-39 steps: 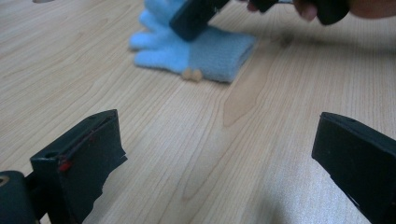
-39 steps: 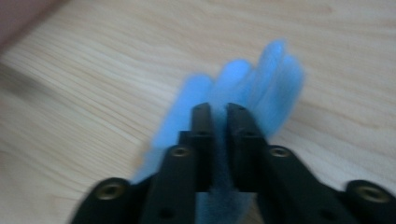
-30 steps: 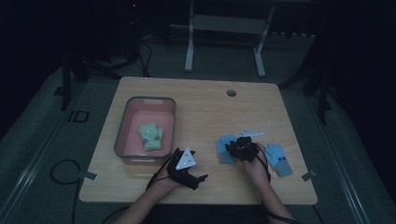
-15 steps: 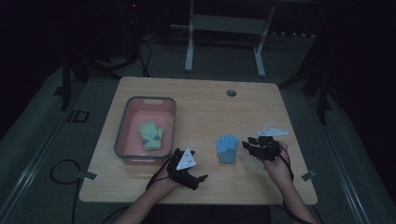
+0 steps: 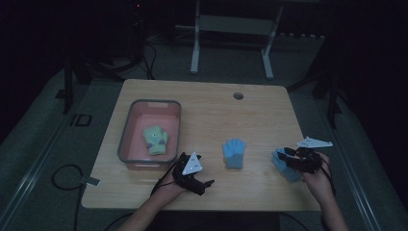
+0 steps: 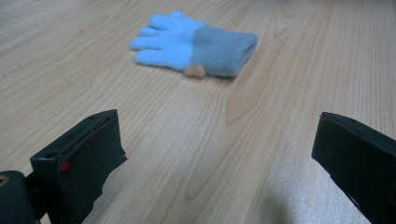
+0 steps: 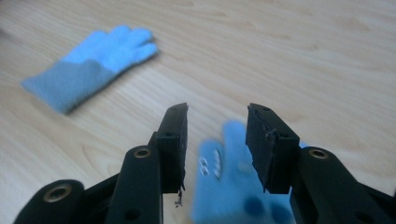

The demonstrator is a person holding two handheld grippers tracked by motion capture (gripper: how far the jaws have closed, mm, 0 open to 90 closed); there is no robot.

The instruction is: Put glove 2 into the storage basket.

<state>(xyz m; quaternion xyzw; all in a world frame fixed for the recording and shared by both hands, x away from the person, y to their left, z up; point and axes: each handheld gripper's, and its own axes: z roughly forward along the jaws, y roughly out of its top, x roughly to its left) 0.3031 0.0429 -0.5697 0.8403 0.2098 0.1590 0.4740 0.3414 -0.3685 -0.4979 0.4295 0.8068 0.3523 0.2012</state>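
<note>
A blue glove with a grey cuff (image 5: 234, 154) (image 6: 196, 44) (image 7: 88, 60) lies flat at the middle of the table. A second blue glove (image 5: 285, 167) (image 7: 224, 186) lies near the right edge. My right gripper (image 5: 283, 154) (image 7: 217, 112) hovers over this second glove. Its jaws have just been opening, and the glove shows blurred beneath the gap with the pads off it. My left gripper (image 5: 206, 186) (image 6: 215, 140) rests near the front edge, open wide and empty, pointing at the middle glove. A green glove (image 5: 155, 139) lies in the pink tray (image 5: 126, 130).
The pink tray with a grey rim stands at the table's left. A round grommet (image 5: 238, 96) sits near the back edge. A cable (image 5: 62, 175) loops on the floor at the left, and a metal stand (image 5: 231, 38) is behind the table.
My right hand has moved right, from beside the middle blue glove to above the glove near the right edge. Both gloves and my left gripper stayed where they were.
</note>
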